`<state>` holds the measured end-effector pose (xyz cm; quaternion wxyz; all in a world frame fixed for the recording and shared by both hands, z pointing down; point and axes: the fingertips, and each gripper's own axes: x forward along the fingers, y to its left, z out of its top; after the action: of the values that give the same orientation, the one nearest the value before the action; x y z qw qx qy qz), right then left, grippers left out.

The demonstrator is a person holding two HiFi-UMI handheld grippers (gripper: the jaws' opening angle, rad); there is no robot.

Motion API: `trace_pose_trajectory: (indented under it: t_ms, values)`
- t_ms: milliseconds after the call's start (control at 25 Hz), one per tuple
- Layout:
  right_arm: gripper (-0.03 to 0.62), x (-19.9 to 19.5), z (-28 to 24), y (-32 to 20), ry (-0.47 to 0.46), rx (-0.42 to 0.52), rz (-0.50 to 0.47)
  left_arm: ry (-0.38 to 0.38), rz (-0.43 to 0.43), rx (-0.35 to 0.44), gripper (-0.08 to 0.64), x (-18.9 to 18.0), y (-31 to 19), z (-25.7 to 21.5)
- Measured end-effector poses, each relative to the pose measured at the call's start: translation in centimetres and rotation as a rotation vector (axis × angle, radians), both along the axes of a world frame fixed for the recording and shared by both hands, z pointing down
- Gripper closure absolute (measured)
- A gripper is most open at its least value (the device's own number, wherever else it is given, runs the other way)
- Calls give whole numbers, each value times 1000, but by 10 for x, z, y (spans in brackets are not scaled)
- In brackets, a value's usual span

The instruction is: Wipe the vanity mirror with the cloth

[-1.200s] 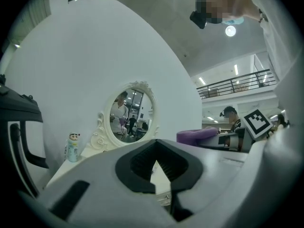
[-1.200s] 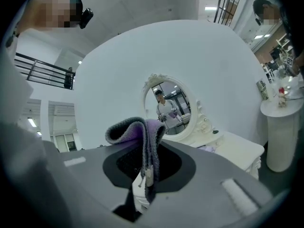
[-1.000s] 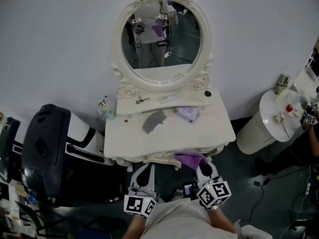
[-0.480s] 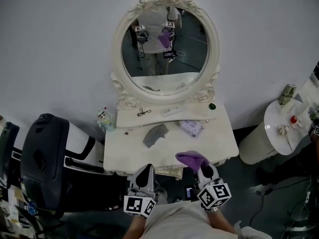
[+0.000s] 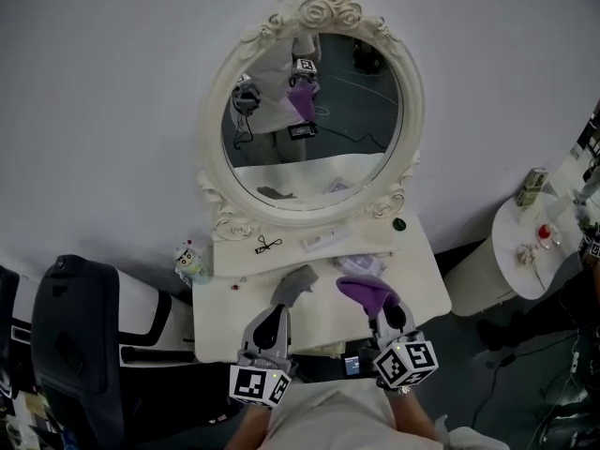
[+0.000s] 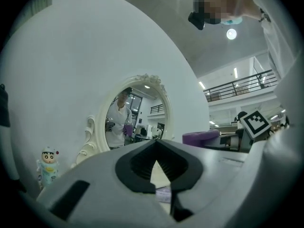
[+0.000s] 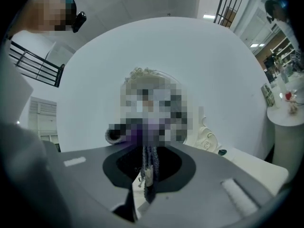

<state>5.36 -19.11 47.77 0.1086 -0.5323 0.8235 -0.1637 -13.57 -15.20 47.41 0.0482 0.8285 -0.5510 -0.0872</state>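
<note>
The right gripper point(image 5: 382, 309) has its jaws shut tight on the purple cloth point(image 5: 366, 292), just over the front edge of the tabletop point(image 5: 424, 293). The left gripper point(image 5: 272, 319) is beside it, its jaws closed on nothing. The vanity mirror point(image 5: 314, 120) stands at the back edge, well apart from the cloth.

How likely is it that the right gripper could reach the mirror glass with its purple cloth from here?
Probably yes. The right gripper, shut on the purple cloth, is above the tabletop at its front; only low items lie between it and the mirror glass.
</note>
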Motion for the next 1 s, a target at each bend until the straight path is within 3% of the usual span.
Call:
trace_pose_trajectory:
  t_ms: [200,520,760,1000]
  values:
    - [540,-21,-2,-27,-21,1,29,-6,-5,4,560,-25,-31,-2]
    - [540,-9,-12,-67,-12,-13,25,-47,-18,46,560,-12,-57,-36]
    - [540,-12,-14,-94,11,-24,-64,-55,-61,87,560,-1,-80,-60]
    - [541,-36,-63,-138,55,99,-184,-28,-114,91,559,-3,-112,-69]
